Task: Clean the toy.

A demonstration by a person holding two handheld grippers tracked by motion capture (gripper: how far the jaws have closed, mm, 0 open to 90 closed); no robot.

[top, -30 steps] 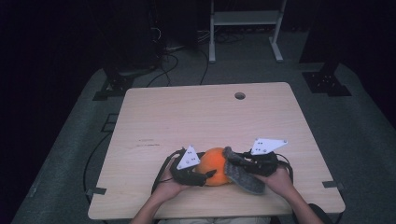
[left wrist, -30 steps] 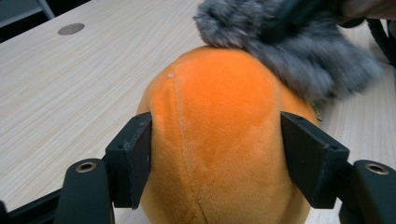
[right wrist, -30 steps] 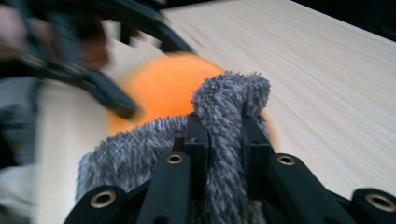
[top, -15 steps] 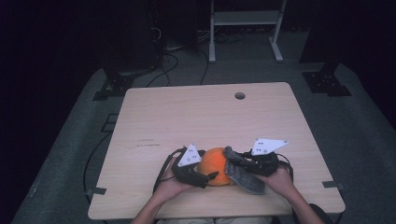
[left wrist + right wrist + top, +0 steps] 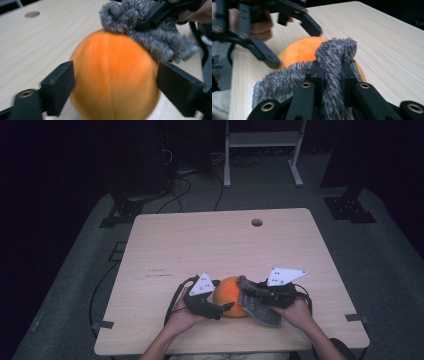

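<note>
Table (image 5: 200, 250): orange ball near the front edge, at six o'clock.
Orange ball (image 5: 115, 75): between left gripper (image 5: 115, 87) jaws, just opened wide, pads flanking at nine and three.
Grey fuzzy cloth (image 5: 334, 60): pinched tight in right gripper (image 5: 331, 72), draped over the ball's one-o'clock side.

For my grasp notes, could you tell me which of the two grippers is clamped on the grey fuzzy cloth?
The right gripper: its jaws pinch the grey fuzzy cloth, while the left gripper straddles the orange ball.
</note>
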